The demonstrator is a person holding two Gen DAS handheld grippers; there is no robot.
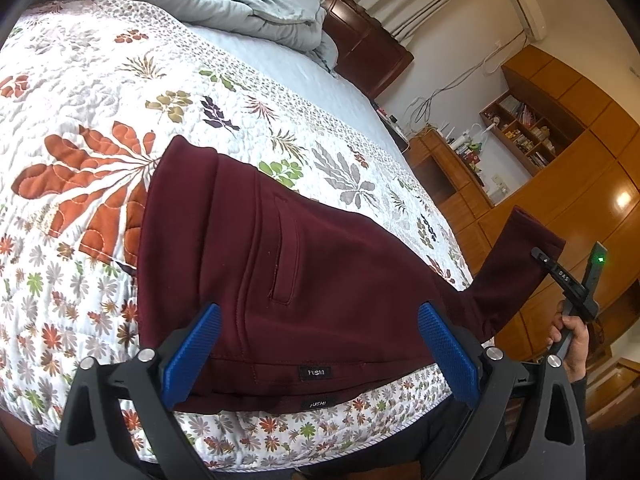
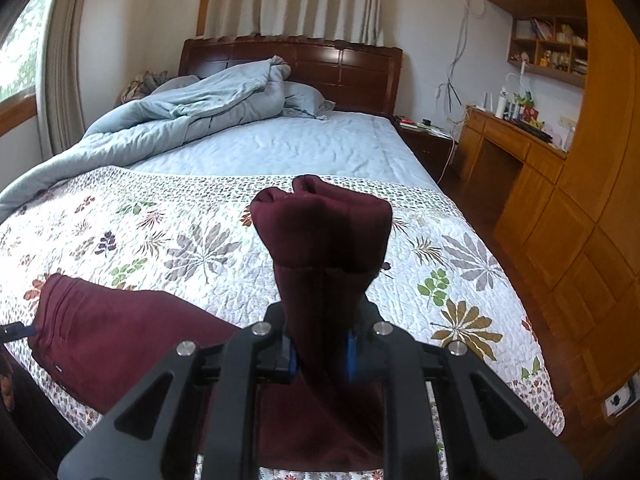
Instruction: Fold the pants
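From the left wrist camera, the pants are lying on the bed with the waistband nearest the camera and the legs running away to the right. The left gripper is hovering over the waistband with its blue fingers spread wide apart, one off each side of the waist, gripping nothing. At the right edge, the leg ends are being lifted off the bed by the right gripper, which the person's right hand is holding.

From the right wrist camera, the right gripper is clamping the leg ends together, the cuffs standing up past the fingers. The waist end of the pants is lying low to the left on the bed, so the garment's long axis is running from these fingers leftward toward the waistband.

The fold likely turns on that axis: the right hand, holding the free end, seems set to be carrying the cuffs leftward over to the waistband, while the left one is sitting right at the waist, ready to be pinning it.
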